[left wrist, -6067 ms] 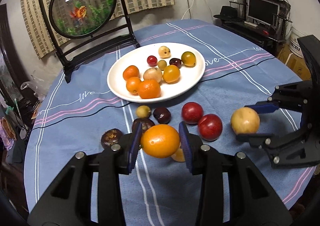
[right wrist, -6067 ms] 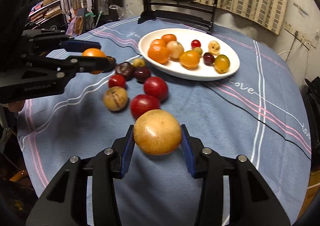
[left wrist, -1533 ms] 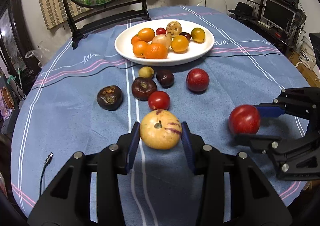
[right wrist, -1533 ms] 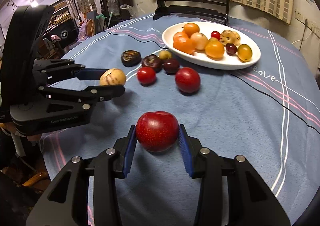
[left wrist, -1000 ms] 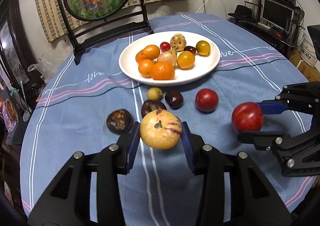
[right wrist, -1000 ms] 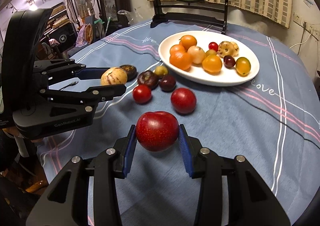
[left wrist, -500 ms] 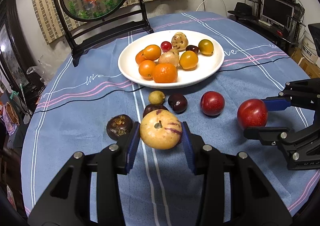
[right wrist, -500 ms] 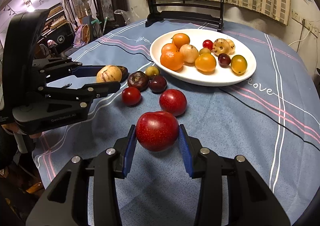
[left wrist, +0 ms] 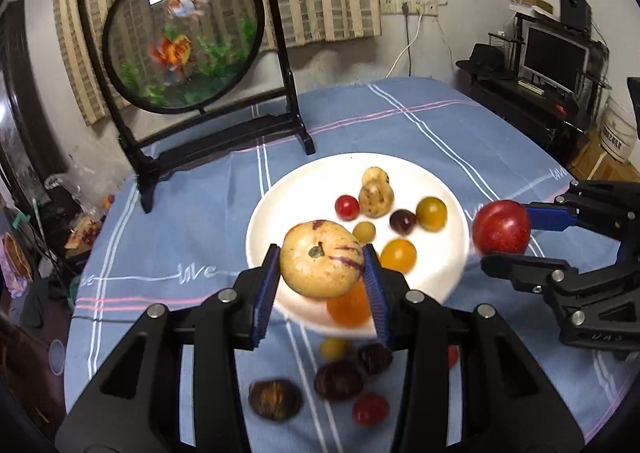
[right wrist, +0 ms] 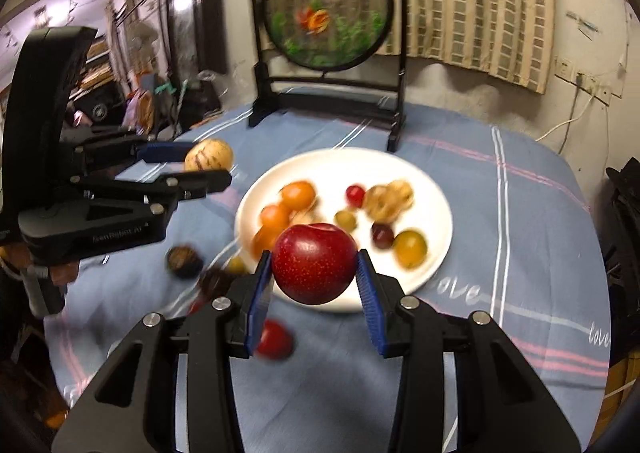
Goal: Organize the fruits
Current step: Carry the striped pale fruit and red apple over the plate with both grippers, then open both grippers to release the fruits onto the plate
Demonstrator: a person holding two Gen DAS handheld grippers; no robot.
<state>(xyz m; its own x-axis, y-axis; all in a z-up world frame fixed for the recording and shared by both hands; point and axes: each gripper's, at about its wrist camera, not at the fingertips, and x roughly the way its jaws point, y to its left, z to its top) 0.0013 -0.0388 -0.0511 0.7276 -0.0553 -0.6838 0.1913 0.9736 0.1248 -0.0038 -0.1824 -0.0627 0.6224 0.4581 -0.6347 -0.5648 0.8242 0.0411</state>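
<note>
1. The left gripper [left wrist: 322, 273] pinched a pale yellow melon-like fruit [left wrist: 321, 260] with purple streaks between its blue pads, stem end facing the camera.
2. The right gripper [right wrist: 316, 285] pinched a red plum [right wrist: 315, 264] across its widest part.
3. Both fruits hung clear of the blue tablecloth [left wrist: 192, 213], in front of the white plate [left wrist: 280, 193]; the plum sat beside the plate's right rim in the left wrist view.
4. The plate already held oranges [right wrist: 297, 195], a cherry tomato [left wrist: 346, 207], a knobbly tan fruit [left wrist: 375, 193] and small yellow and dark fruits. The bare area lay toward the far and left side.
5. Judgement: the step in hand was carrying both fruits to the plate for release.
6. Recommended practice: hold the grip steady until each fruit sits low over a bare patch, then open the pads slowly so nothing rolls into its neighbours or off the rim.
7. Keep the grippers well apart during release; set one fruit down first.
8. Several fruits [left wrist: 338, 380] remained on the cloth nearer the cameras, blurred.
</note>
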